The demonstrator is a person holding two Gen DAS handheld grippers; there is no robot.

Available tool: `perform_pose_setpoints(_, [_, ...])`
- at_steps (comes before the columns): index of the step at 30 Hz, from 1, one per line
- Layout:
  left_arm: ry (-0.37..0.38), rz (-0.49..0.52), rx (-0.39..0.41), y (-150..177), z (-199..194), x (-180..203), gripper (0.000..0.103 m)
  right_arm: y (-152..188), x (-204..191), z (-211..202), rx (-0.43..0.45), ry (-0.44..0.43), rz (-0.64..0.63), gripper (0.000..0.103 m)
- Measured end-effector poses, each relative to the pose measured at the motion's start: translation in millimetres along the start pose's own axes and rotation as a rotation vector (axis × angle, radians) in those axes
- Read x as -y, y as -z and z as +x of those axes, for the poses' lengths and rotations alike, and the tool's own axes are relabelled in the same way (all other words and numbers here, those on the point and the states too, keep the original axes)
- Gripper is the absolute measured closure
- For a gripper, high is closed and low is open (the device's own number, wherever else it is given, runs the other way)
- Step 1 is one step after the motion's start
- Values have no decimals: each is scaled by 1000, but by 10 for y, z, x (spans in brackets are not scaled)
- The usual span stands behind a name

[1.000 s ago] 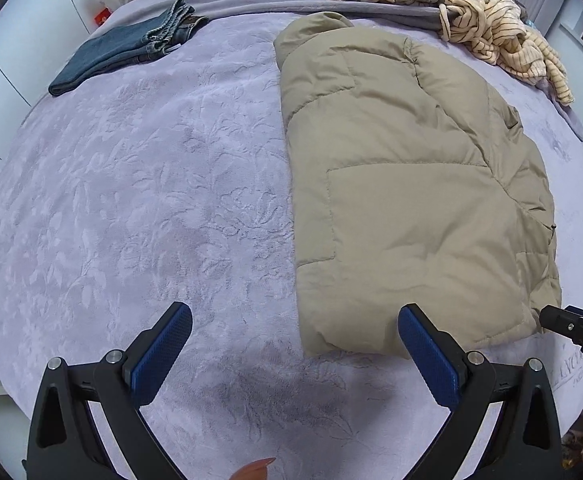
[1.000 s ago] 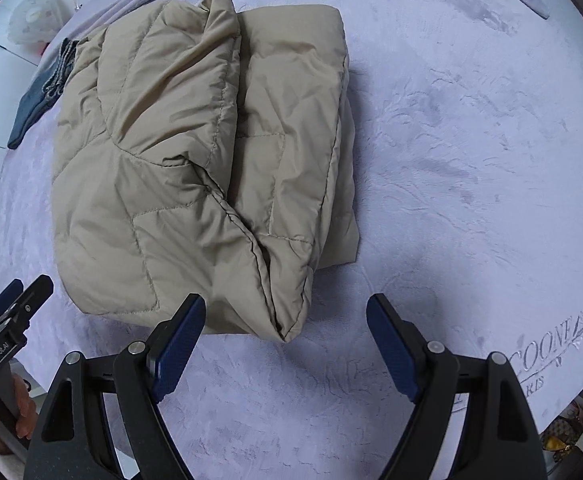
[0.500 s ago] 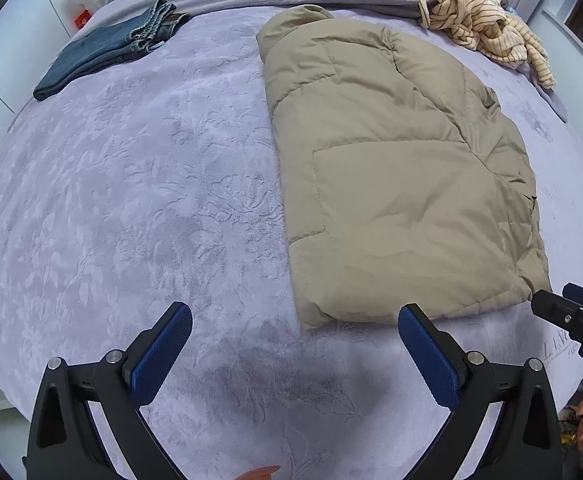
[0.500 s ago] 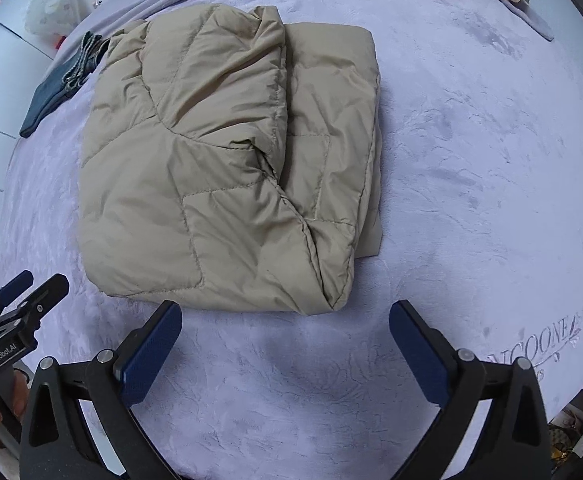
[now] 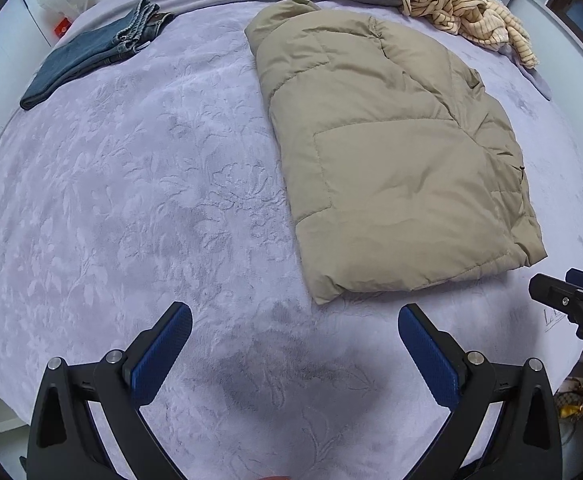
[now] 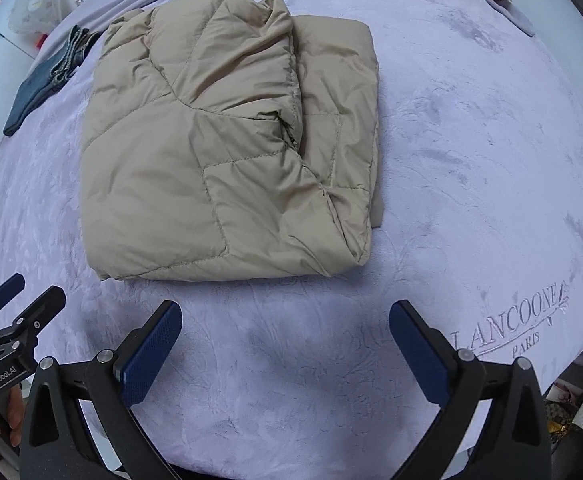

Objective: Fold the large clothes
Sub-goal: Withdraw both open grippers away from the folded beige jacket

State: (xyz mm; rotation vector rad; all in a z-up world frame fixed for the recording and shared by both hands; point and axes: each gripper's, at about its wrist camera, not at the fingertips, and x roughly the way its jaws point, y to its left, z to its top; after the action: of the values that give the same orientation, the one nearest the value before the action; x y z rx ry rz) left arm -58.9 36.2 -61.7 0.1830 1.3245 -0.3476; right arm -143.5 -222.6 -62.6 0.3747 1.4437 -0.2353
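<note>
A beige puffer jacket lies folded into a rectangle on the lilac bedspread; it also shows in the right wrist view, with a folded-over layer on top. My left gripper is open and empty, above the bedspread short of the jacket's near left corner. My right gripper is open and empty, short of the jacket's near edge. The right gripper's tip shows at the right edge of the left wrist view, and the left gripper shows at the left edge of the right wrist view.
Folded blue jeans lie at the far left of the bed. A heap of striped and brown clothes lies at the far right. The bedspread carries stitched lettering near its front right edge.
Both grippers have drawn back from the jacket toward the bed's near edge. The jacket now sits farther from the fingers in both views and has not changed shape.
</note>
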Motion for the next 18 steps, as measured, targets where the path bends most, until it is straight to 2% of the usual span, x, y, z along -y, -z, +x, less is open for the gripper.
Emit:
perform_pose_setpoints(7, [-3, -2, 71, -51, -340, -12, 0, -41, 11, -385, 99, 15, 4, 0])
perform_pose_setpoints(13, [-45, -55, 147, -81, -715, -1, 0, -157, 16, -699, 167, -17, -27, 0])
perform_pose_setpoints(18, [-67, -100, 193, -40, -1008, 76, 0, -124, -3, -996, 231, -14, -69, 0])
